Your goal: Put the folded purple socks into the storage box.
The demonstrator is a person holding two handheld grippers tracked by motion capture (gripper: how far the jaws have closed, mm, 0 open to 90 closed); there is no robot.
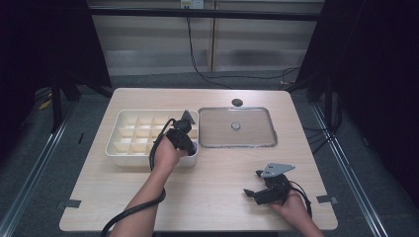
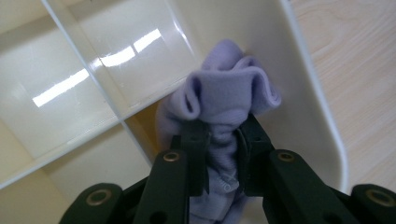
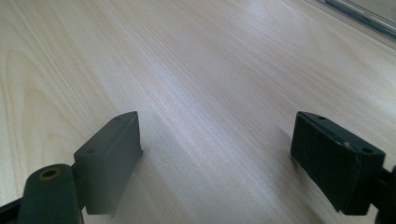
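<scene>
A lavender fleece cloth (image 2: 229, 88) is bunched in the near right corner compartment of a cream divided box (image 2: 303, 102). My left gripper (image 2: 224, 140) is shut on it, its pads pinching the folds just below the ruffled top. In the high view the left gripper (image 1: 190, 143) points down into that corner of the box (image 1: 123, 143), and a sliver of the cloth (image 1: 196, 146) peeks out beside it. My right gripper (image 1: 253, 182) rests low over the table at the front right. Its jaws stand wide open (image 3: 215, 158) with only bare wood between them.
A shallow clear tray (image 1: 269, 133) lies right of the box, with a small round object (image 1: 235, 126) at its middle. A dark round hole (image 1: 237, 102) sits in the tabletop behind the tray. The other box compartments look empty. A cable trails from the left gripper off the front edge.
</scene>
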